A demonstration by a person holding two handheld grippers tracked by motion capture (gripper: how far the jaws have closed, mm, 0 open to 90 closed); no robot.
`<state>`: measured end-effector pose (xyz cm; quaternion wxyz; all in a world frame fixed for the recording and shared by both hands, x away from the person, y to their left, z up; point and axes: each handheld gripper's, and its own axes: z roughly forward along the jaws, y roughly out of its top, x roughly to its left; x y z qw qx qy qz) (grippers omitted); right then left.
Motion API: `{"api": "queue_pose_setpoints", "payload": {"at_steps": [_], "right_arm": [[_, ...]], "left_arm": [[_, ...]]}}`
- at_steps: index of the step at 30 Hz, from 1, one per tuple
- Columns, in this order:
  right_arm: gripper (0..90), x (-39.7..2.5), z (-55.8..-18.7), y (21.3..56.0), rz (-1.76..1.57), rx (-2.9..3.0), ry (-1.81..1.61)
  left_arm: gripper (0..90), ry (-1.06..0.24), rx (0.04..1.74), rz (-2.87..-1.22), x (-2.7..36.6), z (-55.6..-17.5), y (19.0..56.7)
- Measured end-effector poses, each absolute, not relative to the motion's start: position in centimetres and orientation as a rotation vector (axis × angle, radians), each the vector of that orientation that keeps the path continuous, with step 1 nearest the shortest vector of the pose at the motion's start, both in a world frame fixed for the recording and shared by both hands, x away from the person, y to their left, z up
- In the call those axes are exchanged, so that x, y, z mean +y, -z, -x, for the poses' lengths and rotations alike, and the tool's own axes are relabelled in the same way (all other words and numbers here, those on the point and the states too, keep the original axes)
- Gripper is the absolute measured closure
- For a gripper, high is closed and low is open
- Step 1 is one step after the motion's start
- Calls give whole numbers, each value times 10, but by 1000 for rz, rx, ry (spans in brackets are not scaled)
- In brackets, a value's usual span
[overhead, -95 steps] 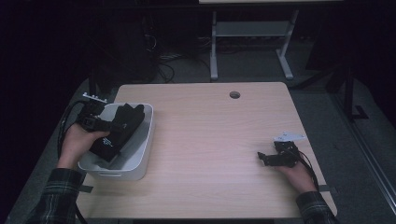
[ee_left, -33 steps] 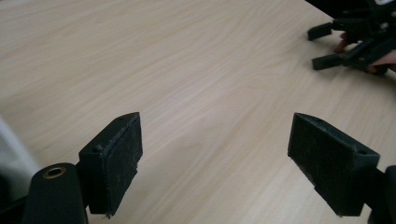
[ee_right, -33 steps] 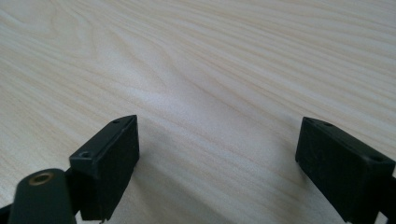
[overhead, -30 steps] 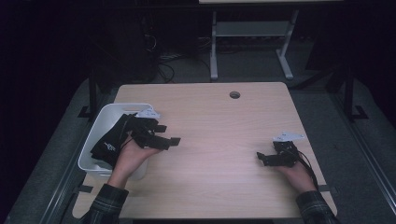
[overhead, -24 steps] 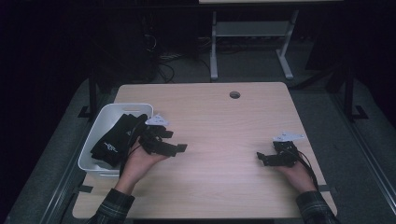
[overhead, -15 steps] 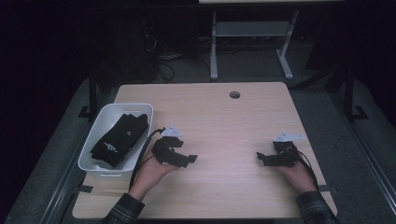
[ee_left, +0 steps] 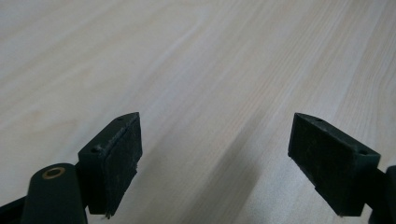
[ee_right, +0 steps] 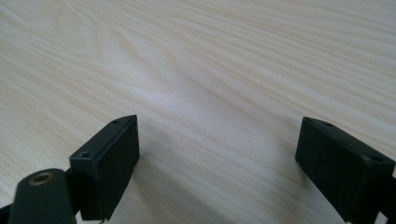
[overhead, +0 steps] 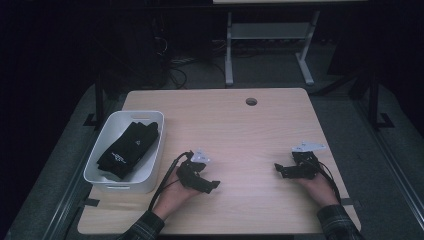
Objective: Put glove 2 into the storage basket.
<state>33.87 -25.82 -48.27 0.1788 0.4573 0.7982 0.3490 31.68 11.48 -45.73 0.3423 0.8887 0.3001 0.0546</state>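
Note:
A black garment point(overhead: 128, 148) with small white print lies folded inside a white bin point(overhead: 97, 168) at the table's left. My left gripper point(overhead: 212, 186) rests low on the wood just right of the bin, open, with bare table between its jaws point(ee_left: 215, 158). My right gripper point(overhead: 278, 169) rests near the table's right edge, also open, its jaws wide apart over bare wood point(ee_right: 217, 163).
The light wooden table point(overhead: 235, 130) has a round cable hole point(overhead: 251, 101) near its far edge. Beyond the table stand a white desk frame point(overhead: 270, 35) and cables on a dark floor. Dark carpet surrounds the table.
My left gripper has left the bin, where the black garment now lies, and moved right and down onto the table. The right gripper has stayed put.

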Motion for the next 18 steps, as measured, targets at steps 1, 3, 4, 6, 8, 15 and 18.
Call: {"api": "queue_pose_setpoints", "payload": {"at_steps": [1, 3, 4, 6, 8, 15, 18], "right_arm": [[133, -258, -339, 483, -1291, 2258, -988], [133, -258, -339, 483, -1291, 2258, -989], [132, -258, -339, 483, -1288, 2260, -987], [132, -258, -339, 483, -1288, 2261, -986], [133, -258, -339, 483, -1289, 2261, -986], [132, -258, -338, 483, -1288, 2263, -987], [132, -258, -338, 483, -1288, 2263, -987]], "left_arm": [[168, -142, 780, -2322, 114, -317, 460], [165, -156, 767, -2345, 113, -315, 464], [159, -166, 766, -2351, 112, -314, 464], [158, -182, 757, -2363, 111, -313, 464], [157, -209, 741, -2369, 110, -312, 465], [149, -246, 721, -2385, 106, -309, 467], [147, -247, 715, -2385, 107, -309, 467]]}}
